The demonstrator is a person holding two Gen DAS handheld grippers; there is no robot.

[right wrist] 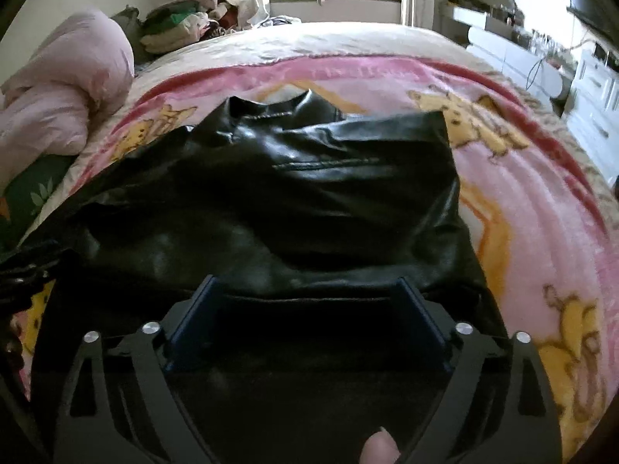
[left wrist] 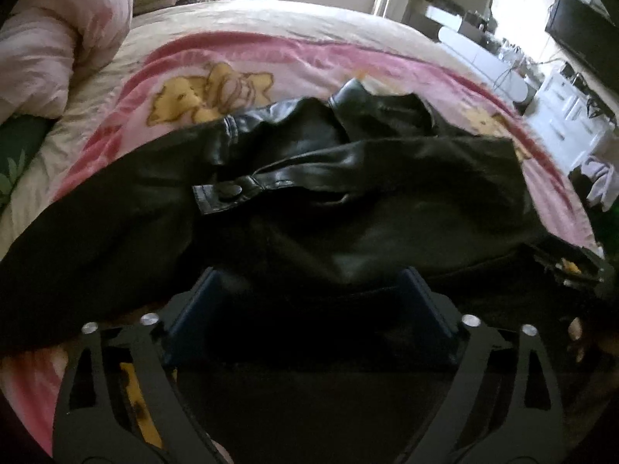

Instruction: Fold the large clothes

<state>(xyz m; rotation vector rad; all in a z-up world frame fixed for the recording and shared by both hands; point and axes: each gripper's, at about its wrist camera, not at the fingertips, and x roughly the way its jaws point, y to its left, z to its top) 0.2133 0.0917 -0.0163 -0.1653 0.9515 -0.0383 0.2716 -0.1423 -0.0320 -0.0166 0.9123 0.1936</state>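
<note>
A black leather jacket (left wrist: 348, 193) lies spread on a pink cartoon blanket (left wrist: 240, 77) on the bed. A strap with a snap button (left wrist: 232, 193) lies across its middle. My left gripper (left wrist: 309, 274) is open, its blue fingers (left wrist: 201, 301) wide apart over the jacket's near edge. In the right wrist view the same jacket (right wrist: 309, 193) fills the centre over the blanket (right wrist: 534, 212). My right gripper (right wrist: 307, 284) is open too, fingers (right wrist: 197, 309) wide apart over the jacket's near hem. Neither holds any fabric.
A rolled pink duvet (left wrist: 58, 46) lies at the far left of the bed. Piled clothes (right wrist: 182, 27) sit behind it. White furniture and a dark screen (left wrist: 580, 34) stand along the right wall. A window is at the back.
</note>
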